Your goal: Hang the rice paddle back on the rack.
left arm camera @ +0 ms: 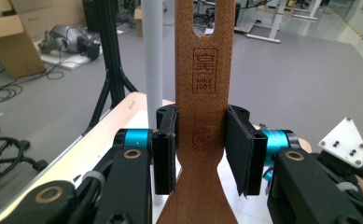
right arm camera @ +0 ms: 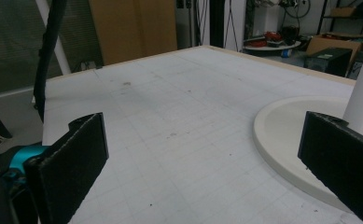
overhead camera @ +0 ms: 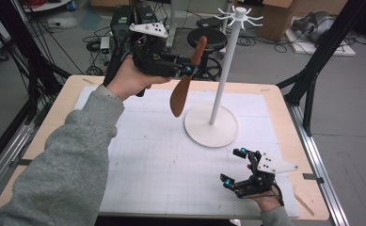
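Observation:
My left gripper point(overhead camera: 190, 70) is raised above the far side of the table, shut on the handle of a brown wooden spatula point(overhead camera: 186, 80) that hangs tilted, blade end down. In the left gripper view both pads press the spatula's point(left arm camera: 202, 93) narrow neck, its slotted handle end pointing up, and my left gripper point(left arm camera: 201, 149) sits just right of the white pole point(left arm camera: 153, 70). The white rack stand point(overhead camera: 225, 66), with hooks at its top and a round base point(overhead camera: 212, 126), stands just right of the spatula. My right gripper point(overhead camera: 234, 166) rests open low at the near right; its jaws point(right arm camera: 207, 163) are wide with nothing between.
A white gridded mat point(overhead camera: 171, 155) covers the wooden table point(overhead camera: 293, 141). The stand's round base point(right arm camera: 291, 140) lies close ahead of the right gripper. Beyond the table are a black stool point(overhead camera: 208, 40), cables, cardboard boxes and black tripod legs point(overhead camera: 312, 70).

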